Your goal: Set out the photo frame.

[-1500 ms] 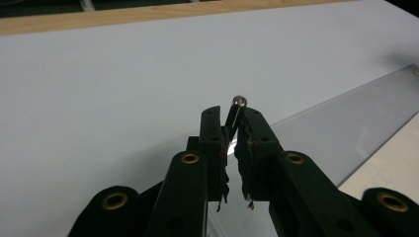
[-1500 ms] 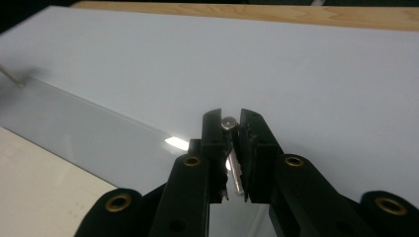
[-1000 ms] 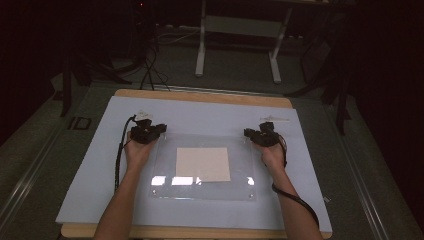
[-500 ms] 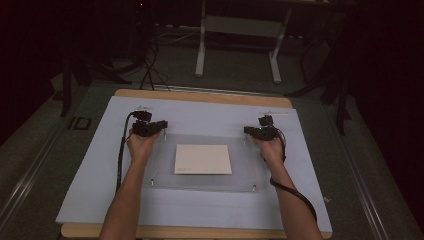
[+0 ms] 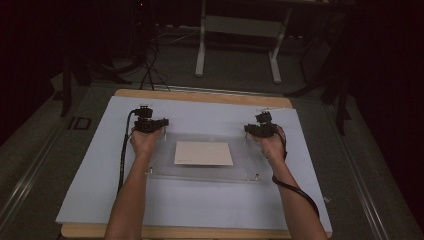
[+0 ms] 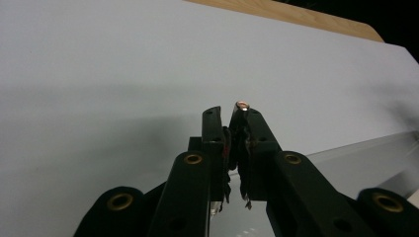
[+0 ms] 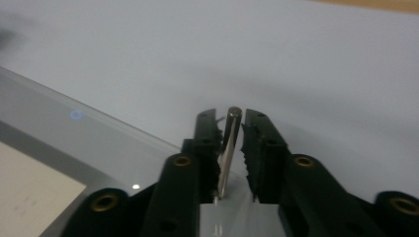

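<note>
Two grippers at far corners of clear panel (image 5: 200, 170), which lies flat on white sheet (image 5: 210, 205) mid-table, paper (image 5: 203, 153) under it.

Left gripper (image 6: 232, 113) clamped on corner post (image 6: 242, 105).

Right gripper (image 7: 230, 118) jaws just been opening; pin (image 7: 228, 148) between them, seemingly touching one pad only, gap at other.

Risk: left lifts alone, panel tilts, twists, paper slides.

Risk: right jaws snag pin on withdrawal, drag panel.

Near posts (image 5: 256, 176) free. Nothing blocks path beyond panel; cable (image 5: 295, 192) trails near right edge.

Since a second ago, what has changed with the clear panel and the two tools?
The clear panel moved away from the person. The right tool has just been opening around its metal pin. The left tool stays shut on its pin; the paper stays under the panel.
</note>
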Demonstrator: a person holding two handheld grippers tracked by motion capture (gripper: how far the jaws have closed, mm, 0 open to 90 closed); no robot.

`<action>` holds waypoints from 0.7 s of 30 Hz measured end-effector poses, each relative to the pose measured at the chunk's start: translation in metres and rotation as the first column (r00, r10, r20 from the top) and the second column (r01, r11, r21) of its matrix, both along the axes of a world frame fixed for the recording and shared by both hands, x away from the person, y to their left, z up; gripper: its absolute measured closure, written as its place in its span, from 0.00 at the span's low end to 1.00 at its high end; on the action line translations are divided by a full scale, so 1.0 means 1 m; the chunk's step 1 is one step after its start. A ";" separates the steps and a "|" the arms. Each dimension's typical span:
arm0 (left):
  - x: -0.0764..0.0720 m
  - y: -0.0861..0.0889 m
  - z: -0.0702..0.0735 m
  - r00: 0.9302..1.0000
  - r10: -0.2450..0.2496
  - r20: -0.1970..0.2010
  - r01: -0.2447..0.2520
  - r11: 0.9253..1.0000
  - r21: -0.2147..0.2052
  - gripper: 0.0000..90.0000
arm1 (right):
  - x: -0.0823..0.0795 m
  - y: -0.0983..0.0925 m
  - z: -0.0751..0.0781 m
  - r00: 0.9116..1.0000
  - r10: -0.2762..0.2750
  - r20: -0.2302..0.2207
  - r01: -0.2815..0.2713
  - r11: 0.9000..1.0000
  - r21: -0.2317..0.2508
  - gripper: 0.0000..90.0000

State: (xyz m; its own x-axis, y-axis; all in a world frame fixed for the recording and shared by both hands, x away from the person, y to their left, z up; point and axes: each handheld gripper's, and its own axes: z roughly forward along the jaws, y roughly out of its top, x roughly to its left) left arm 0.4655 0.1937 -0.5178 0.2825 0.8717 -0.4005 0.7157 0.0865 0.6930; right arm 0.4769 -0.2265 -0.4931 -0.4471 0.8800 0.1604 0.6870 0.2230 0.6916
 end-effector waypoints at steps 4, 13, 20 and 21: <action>0.000 0.000 0.000 1.000 -0.003 -0.004 0.003 1.000 -0.002 0.92 | -0.011 -0.002 0.008 1.000 0.021 0.019 -0.021 1.000 -0.003 0.75; 0.000 0.000 -0.002 1.000 -0.006 0.000 0.006 1.000 -0.004 0.92 | -0.041 0.001 0.022 0.992 0.113 0.047 -0.115 0.993 0.039 0.75; 0.000 0.000 -0.003 1.000 -0.006 -0.001 0.006 1.000 -0.008 0.91 | -0.064 0.011 0.027 0.978 0.205 0.044 -0.207 0.977 0.041 0.81; 0.000 0.000 -0.003 1.000 -0.006 -0.001 0.006 1.000 -0.008 0.91 | -0.068 0.013 0.029 0.973 0.225 0.050 -0.227 0.973 0.045 0.83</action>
State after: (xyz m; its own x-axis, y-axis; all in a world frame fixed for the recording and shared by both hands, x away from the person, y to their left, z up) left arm 0.4660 0.1937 -0.5207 0.2877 0.8667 -0.4075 0.7167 0.0874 0.6919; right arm 0.4090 -0.2134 -0.4642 -0.6414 0.7465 0.1771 0.5911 0.3337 0.7343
